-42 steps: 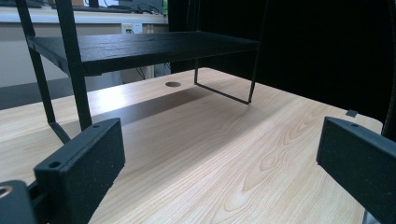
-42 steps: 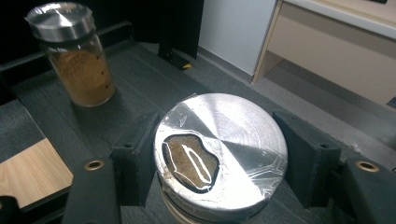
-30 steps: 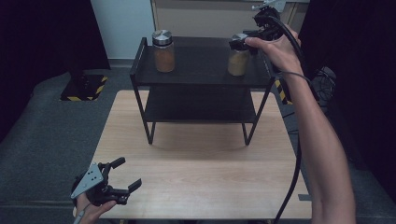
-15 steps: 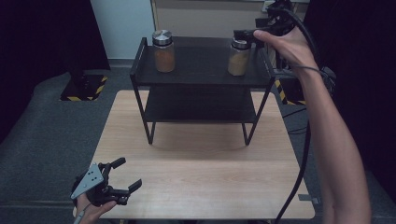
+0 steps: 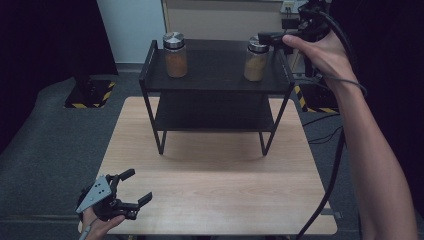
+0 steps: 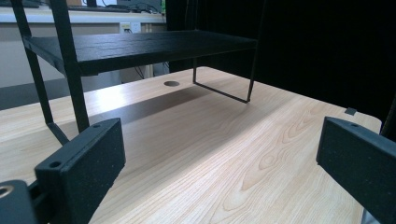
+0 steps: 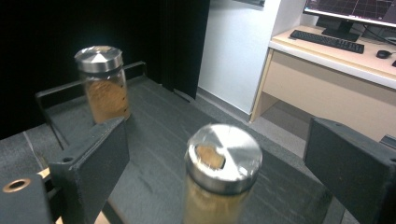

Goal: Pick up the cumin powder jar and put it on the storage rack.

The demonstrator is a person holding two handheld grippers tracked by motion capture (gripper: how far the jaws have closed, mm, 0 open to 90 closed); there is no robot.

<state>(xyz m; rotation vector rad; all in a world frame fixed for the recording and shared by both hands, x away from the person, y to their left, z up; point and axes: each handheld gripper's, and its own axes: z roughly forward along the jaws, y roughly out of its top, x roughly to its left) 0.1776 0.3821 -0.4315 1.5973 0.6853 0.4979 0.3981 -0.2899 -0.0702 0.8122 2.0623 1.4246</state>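
Note:
Two spice jars with silver lids stand on the top shelf of a black rack (image 5: 215, 82): the left jar (image 5: 175, 55) (image 7: 102, 84) and the right jar (image 5: 256, 60) (image 7: 219, 177). My right gripper (image 5: 264, 36) (image 7: 217, 140) hovers level at the right jar's lid. Its jaws have just been opening and stand wide; the jar's lid lies between them, touched by neither pad. My left gripper (image 5: 140, 185) (image 6: 219, 158) rests open at the front left corner of the wooden table (image 5: 215, 175), nothing between its jaws.
The rack's lower shelf (image 5: 215, 117) is bare. A cable (image 5: 330, 190) hangs from the right gripper past the table's right edge. A desk with a keyboard (image 7: 327, 39) stands behind the rack. A yellow-and-black striped base (image 5: 90, 95) sits on the floor at the left.
My right gripper let go of the right jar and drew back to the right; the jar stays on the top shelf. The left gripper has not moved.

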